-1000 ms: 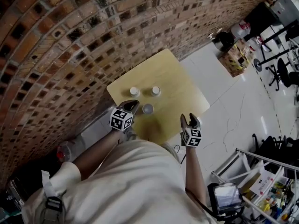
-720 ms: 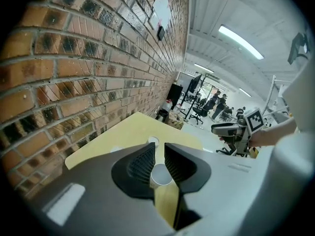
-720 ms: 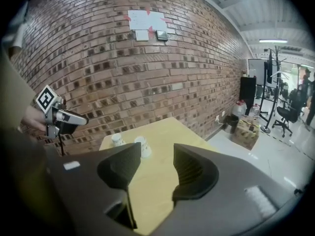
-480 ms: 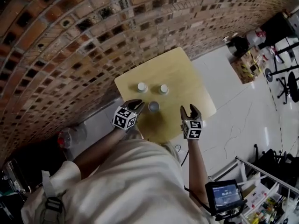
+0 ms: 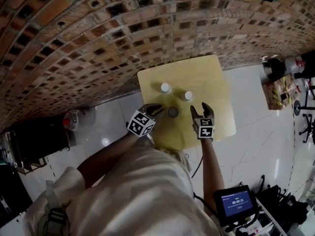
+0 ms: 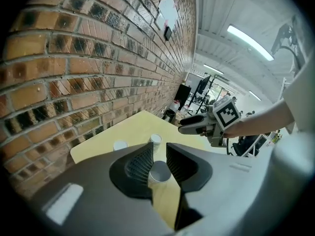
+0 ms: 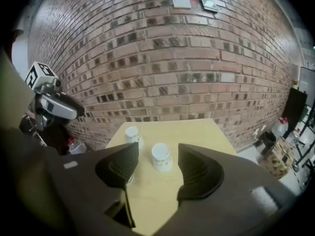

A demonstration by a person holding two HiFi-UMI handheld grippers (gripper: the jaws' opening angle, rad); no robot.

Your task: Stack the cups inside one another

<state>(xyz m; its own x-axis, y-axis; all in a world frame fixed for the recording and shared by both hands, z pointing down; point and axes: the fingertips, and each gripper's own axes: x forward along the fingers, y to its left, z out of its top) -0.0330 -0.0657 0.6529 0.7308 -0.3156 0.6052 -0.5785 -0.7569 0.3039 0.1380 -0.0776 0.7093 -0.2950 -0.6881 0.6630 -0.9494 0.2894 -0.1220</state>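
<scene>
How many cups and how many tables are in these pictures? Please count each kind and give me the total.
Cups: 3
Table: 1
Total: 4

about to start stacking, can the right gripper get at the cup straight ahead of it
Probably yes. The right gripper has just been opening its jaws and holds nothing; the cup stands in line with their gap, with only bare table before it.
</scene>
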